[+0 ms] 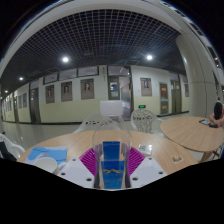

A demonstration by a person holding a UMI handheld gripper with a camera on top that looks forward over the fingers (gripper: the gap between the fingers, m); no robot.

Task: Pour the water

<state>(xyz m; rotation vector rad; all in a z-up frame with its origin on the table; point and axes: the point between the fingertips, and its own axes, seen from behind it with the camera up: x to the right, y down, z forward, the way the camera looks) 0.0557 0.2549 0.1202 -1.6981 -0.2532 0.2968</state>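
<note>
Gripper view: one blue cup [111,165] sits between the two gripper [111,160] fingers, right at the tips. It looks like translucent blue plastic, straight-sided and upright, with the open rim at the top. The lower body shows a darker blue band, possibly liquid, but I can't confirm that. The two magenta pads [90,160] flank the cup, one on each side. The pads look close against the cup walls, but I can't tell whether both are actually pressing or whether a small gap remains, so the grip state is unclear.

Beyond the cup is a light wooden table [70,140]. One light blue flat item [47,155] lies on the table off to the left of the fingers, with a white round object [45,163] touching its near edge; I can't identify either further. One white mesh-backed chair [143,120] stands behind the table just right of the cup, and a second pale chair [92,124] sits just left of it. A second wooden table [190,130] is off to the right, well apart, with part of a person [218,112] at its far end.

The back wall [135,100] carries a row of framed pictures [88,88] and one door [164,97]. Two ceiling lights [66,59] are lit in the grid ceiling.
</note>
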